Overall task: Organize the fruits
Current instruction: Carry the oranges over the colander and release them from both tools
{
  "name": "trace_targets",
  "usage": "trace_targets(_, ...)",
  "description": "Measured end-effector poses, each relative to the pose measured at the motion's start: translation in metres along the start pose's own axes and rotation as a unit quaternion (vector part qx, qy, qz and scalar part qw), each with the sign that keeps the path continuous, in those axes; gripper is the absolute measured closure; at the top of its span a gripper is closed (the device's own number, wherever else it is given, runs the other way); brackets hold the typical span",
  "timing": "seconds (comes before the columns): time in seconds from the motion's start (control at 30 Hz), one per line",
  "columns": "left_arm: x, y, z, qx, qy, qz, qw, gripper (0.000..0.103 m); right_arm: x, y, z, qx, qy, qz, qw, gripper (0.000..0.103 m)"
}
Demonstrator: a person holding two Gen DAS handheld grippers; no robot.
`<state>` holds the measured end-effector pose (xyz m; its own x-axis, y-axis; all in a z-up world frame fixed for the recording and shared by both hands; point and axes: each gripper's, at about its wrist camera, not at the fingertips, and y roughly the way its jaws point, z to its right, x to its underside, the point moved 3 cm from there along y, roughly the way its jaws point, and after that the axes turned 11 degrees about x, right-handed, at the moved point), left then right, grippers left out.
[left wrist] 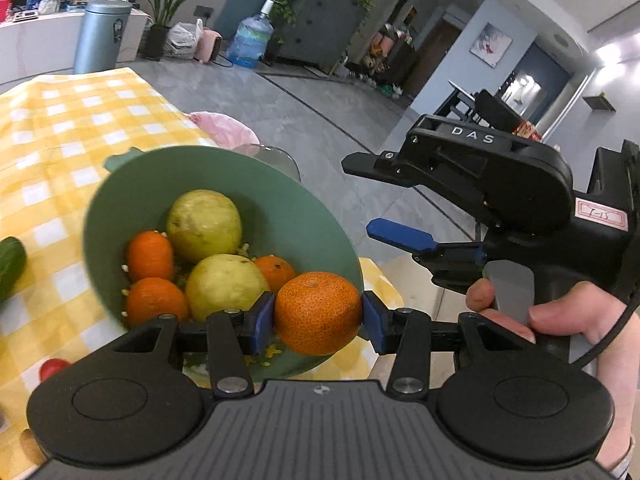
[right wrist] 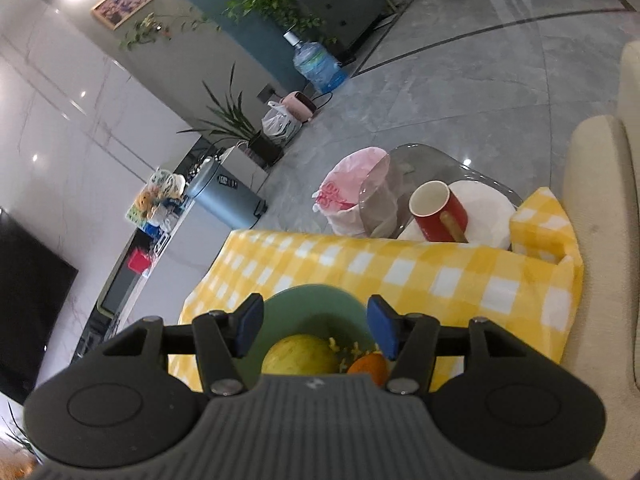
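A grey tiled floor [left wrist: 320, 120] is stretching back toward a dark cabinet [left wrist: 320, 28] topped with plants, with a water bottle [left wrist: 250, 42] standing beside it; nearer, a yellow checked tablecloth [left wrist: 60, 128] is covering the table, and on it a green bowl [left wrist: 132, 184] is serving as the landmark. Inside the bowl two pale green fruits [left wrist: 204, 226] are lying among four small oranges [left wrist: 150, 256]. The left gripper [left wrist: 318, 316] is hovering at the bowl's near rim with its blue pads clamped on a larger orange [left wrist: 318, 312], which is sitting just above that rim. The right gripper [right wrist: 314, 330] is hanging over the bowl with its jaws apart and nothing between them; in the left wrist view a hand [left wrist: 532, 312] is gripping its handle to the right of the bowl. Beyond the bowl a red mug [right wrist: 438, 212] is resting against a white plate [right wrist: 488, 216]; a pink-lined bin [right wrist: 354, 192] is standing past the table's far edge.
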<state>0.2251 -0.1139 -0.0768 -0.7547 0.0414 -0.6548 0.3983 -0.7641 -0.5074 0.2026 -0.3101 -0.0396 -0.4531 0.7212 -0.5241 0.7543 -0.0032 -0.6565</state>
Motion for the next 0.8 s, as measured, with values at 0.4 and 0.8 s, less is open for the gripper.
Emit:
trace_targets(0.4,-0.001,-0.007,0.0,-0.008,-0.001,0.022,0.9997,0.032,-0.001,0.005,0.011,-0.005,0.016,-0.016,1.0,0.047)
trace_targets(0.8,-0.006,-0.045,-0.019,-0.026,-0.048,0.091,0.9944,0.025,0.004,0.007,0.001,-0.011,-0.023,-0.02,0.999,0.057)
